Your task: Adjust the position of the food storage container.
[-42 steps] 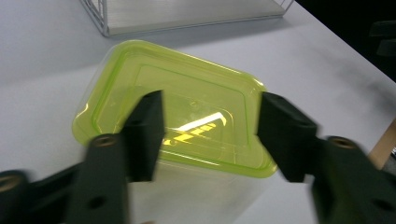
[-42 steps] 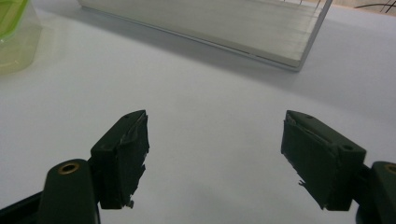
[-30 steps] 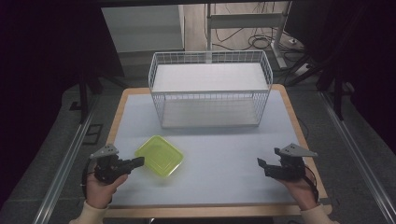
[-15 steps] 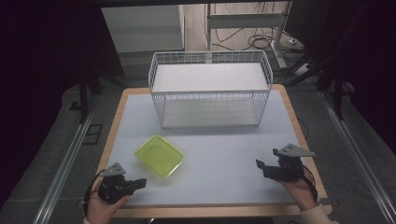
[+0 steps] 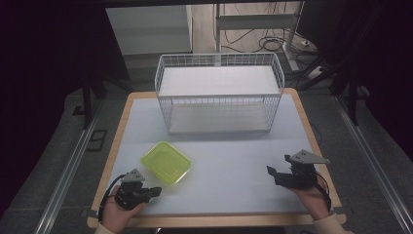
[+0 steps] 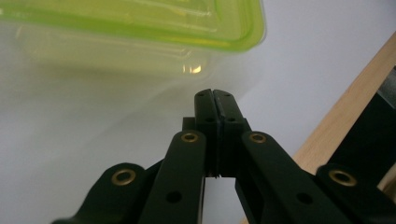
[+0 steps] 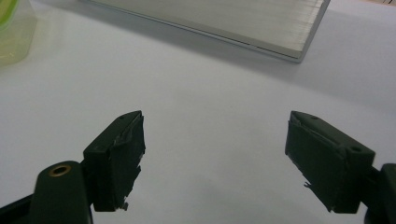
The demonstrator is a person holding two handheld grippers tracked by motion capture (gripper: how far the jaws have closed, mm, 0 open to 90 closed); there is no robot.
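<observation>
Surface (image 5: 234, 161): pale top with a wooden edge, seen from the high view.

Wire basket (image 5: 219, 92): white, set at the far middle of the surface; nothing is seen inside it.

Container (image 5: 166, 162): yellow-green, shallow, lidded, placed at the near left, well apart from the basket; contents cannot be told.

Left gripper (image 5: 155, 191): held low at the near left edge in the person's left hand (image 5: 117, 214), just beside the container's near corner, not touching it. In the left gripper view its jaws are pressed together, nothing between them.

Right gripper (image 5: 271, 173): held at the near right, jaws spread wide over bare surface, pointed toward the basket's base.
</observation>
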